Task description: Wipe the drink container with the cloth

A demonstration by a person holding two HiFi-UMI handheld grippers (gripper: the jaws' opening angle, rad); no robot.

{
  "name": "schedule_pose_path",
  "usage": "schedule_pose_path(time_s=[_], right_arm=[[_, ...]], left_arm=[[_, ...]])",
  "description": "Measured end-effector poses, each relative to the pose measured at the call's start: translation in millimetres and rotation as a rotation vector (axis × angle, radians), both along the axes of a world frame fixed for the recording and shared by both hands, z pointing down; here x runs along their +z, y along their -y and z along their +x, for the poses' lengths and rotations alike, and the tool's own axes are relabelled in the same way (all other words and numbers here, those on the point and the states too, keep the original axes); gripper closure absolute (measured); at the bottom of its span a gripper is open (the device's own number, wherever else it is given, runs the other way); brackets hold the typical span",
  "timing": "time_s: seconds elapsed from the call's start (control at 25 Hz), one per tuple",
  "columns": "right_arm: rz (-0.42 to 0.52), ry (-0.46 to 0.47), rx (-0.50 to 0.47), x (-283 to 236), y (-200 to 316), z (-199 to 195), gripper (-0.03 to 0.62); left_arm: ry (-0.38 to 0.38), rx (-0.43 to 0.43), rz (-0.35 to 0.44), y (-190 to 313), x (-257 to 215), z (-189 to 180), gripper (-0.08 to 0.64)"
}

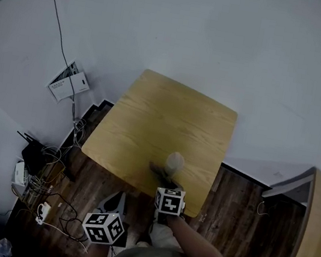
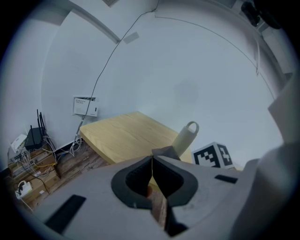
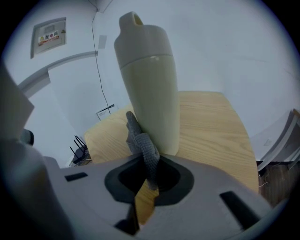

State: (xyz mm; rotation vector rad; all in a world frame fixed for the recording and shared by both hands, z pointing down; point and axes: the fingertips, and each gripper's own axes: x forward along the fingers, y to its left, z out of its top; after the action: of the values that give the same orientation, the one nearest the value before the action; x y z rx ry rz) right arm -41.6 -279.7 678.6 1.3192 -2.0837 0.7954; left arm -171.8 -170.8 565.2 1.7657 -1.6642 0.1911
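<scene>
Drink container (image 1: 173,162) stands upright on the worktop (image 1: 168,120), close to the edge at 6 o'clock in the head view and a little toward the right corner. It is a pale beige bottle with a rounded lid and a small loop handle on the top.

The cloth (image 3: 144,149) is dark grey with a coarse weave. It is bunched against the lower part of the container, at its 9 o'clock side in the right gripper view, and it seems to touch the container wall. The right gripper (image 3: 147,174) reaches over the 6 o'clock edge of the worktop. Its jaws are clenched on the lower end of the cloth, which goes up from between them to the container.

The left gripper (image 2: 152,171) is off the worktop, above the floor (image 1: 231,195) at about 7 o'clock from the worktop. Its jaws are pressed together with only a thin line between them, and they grasp nothing.

The worktop is a light wood board with visible grain and rounded corners, and only the container and the cloth are on it. The floor is made of dark wood planks. The walls (image 1: 224,38) are plain white. A thin cable (image 1: 59,22) runs down the wall at 10 o'clock, passing a printed paper sheet (image 1: 67,82). At 9 o'clock, a black router (image 1: 33,155) sits on the floor among tangled wires (image 1: 47,188). At 4 o'clock stands a second piece of light wood furniture (image 1: 317,230), well apart from the worktop.
</scene>
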Motion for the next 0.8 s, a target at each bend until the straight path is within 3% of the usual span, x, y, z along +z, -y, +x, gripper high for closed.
schedule_pose_path(time_s=[0.2, 0.48, 0.8], right_arm=[[-0.012, -0.043, -0.011, 12.0, -1.0, 2.4, 0.574], [-0.007, -0.014, -0.042, 5.3, -2.8, -1.4, 0.574], [0.172, 0.015, -0.29, -54.5, -26.6, -13.6, 0.574]], left_arm=[[0.003, -0.002, 0.0, -1.9, -1.3, -0.6, 0.557], [0.008, -0.002, 0.005, -1.9, -2.8, -0.6, 0.557], [0.004, 0.013, 0.018, 3.9, -4.3, 1.4, 0.557]])
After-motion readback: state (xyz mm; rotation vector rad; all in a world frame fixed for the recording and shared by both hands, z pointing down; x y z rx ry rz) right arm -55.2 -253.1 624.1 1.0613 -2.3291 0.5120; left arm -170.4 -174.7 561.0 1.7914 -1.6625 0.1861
